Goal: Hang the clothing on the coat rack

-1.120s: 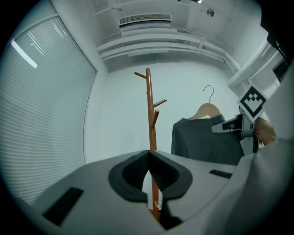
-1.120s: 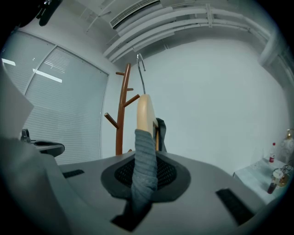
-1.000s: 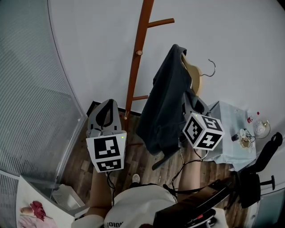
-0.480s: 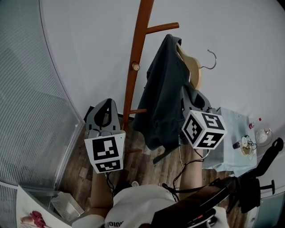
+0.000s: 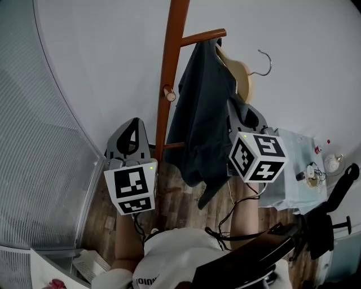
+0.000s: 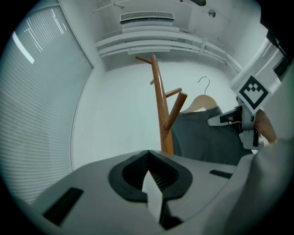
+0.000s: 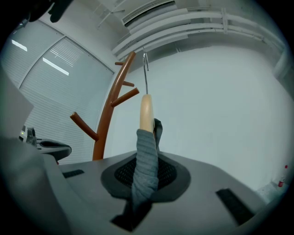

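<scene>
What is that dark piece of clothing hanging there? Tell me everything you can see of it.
The garment is dark grey, soft cloth, draped over a pale wooden hanger with a metal hook. It hangs in long loose folds, ending low in a point, close beside the brown wooden coat rack. The right gripper is clamped on its shoulder, over the hanger's end, holding it up. The hook is not yet on a peg.

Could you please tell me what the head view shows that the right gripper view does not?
Only the head view: the wooden floor and the dark garment down to its free-hanging hem. Only the right gripper view: the right hand-held gripper with its jaws shut on the garment's fabric, and the ceiling vent. Both: the coat rack, the wooden hanger and the garment.
</scene>
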Demonstrator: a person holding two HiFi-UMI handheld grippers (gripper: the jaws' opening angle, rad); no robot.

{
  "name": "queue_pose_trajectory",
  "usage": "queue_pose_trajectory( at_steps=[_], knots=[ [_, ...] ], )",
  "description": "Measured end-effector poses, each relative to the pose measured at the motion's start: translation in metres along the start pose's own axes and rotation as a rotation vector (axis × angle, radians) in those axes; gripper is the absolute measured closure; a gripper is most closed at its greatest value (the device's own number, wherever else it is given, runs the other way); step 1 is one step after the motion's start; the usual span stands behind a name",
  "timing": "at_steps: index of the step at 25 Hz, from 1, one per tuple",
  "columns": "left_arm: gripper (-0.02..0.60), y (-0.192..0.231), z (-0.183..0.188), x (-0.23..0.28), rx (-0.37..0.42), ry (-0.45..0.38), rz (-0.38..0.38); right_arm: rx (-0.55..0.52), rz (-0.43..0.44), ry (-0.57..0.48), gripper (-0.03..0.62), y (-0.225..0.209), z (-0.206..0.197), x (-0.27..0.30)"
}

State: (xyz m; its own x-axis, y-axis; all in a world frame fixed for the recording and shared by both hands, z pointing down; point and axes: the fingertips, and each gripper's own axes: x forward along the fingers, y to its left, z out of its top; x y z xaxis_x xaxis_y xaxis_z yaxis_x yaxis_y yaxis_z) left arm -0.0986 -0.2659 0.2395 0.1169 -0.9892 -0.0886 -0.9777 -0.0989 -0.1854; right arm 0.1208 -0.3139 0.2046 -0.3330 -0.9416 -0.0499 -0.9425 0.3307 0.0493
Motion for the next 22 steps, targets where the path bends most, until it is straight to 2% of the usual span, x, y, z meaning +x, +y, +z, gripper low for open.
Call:
queue_pose_trajectory(
  at_steps=[6,11,22],
  knots=[
    [0.568,0.009,-0.004,0.006,-0.001,-0.009,-0.025,-0.048,-0.02,-0.01,0.546,0.013,0.007,0.006],
    [0.568,0.001,-0.001,0.013,0.011,-0.01,-0.049,-0.068,-0.019,0.001,0.546,0.01,0.007,0.01],
    [0.568,-0.003,-0.004,0.007,0.016,-0.005,-0.06,-0.098,-0.015,0.02,0.545,0.011,0.006,0.011]
  ],
)
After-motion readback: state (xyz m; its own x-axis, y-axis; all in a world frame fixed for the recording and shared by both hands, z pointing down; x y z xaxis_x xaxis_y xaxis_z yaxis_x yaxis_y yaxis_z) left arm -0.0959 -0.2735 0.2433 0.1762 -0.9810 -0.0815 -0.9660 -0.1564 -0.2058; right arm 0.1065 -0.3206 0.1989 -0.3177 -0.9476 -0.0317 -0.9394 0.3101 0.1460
